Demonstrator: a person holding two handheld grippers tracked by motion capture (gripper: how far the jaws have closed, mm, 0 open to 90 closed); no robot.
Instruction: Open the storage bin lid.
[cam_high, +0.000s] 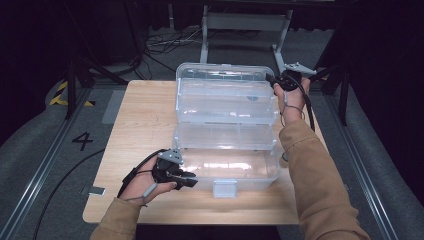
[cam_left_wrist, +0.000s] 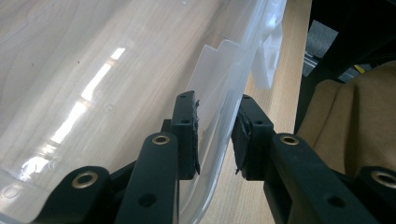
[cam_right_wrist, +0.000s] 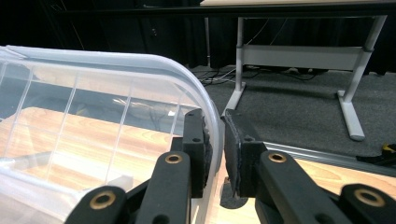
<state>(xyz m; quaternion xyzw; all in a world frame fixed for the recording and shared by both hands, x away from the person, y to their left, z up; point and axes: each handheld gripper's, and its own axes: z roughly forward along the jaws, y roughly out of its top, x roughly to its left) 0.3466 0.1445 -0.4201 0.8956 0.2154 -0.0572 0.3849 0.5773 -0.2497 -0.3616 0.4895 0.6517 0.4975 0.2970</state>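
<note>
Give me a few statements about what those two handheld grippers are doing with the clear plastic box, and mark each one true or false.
1. The box stands open on a wooden table. True.
2. The right gripper pinches the rim of the raised lid. True.
3. The left gripper hangs in the air, far from the box. False: its jaws straddle the front wall of the box, near the latch.
4. The box is packed with tools. False: nothing can be seen in it; the wood shows through the clear bottom.
5. Both grippers are held by a person in tan sleeves. True.
</note>
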